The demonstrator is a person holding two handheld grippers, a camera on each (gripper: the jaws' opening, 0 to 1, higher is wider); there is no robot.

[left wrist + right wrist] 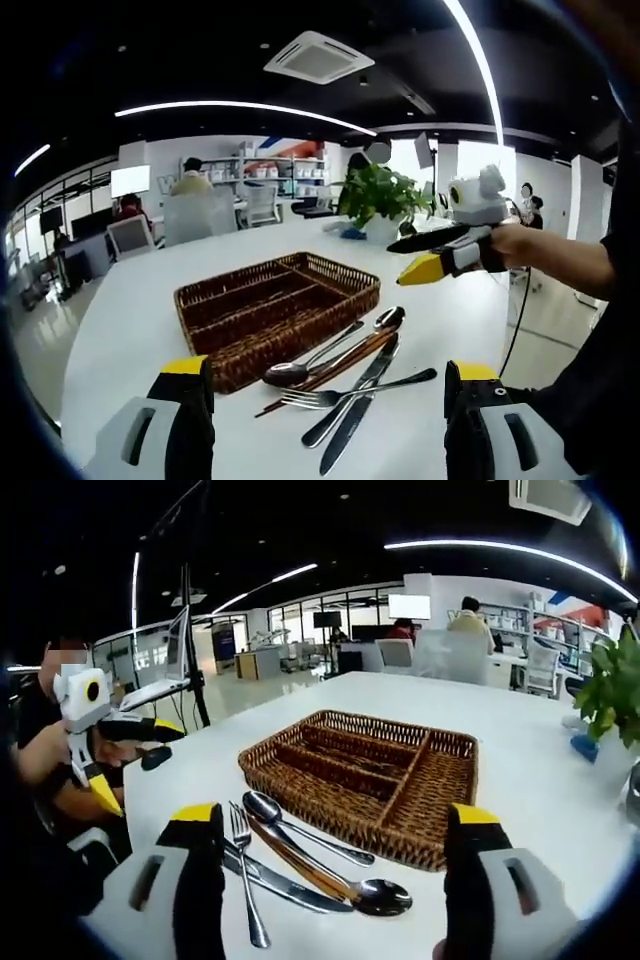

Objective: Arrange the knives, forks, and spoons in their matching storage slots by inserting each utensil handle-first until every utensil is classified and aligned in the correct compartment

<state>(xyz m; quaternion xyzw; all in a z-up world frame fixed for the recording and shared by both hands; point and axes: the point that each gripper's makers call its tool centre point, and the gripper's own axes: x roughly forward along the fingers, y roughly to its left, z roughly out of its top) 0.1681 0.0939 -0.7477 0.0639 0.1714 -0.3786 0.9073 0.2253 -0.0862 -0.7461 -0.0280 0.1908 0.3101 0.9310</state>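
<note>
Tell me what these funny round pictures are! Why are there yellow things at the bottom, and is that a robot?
It is not a robot. A person holds two grabbing tools, one in each hand, and each tool has a small camera on it. The round pictures come from those cameras.

In the left gripper view, the yellow-tipped left gripper rises from the bottom, open and holding nothing. The other tool, in the person's hand, reaches in from the right.

In the right gripper view, the right gripper is also open and empty.

On the white table sits a brown wicker basket with several slots. Beside it lies a little pile: spoons, a fork and a knife, all waiting to be sorted into the basket. A green plant stands further back.
</note>
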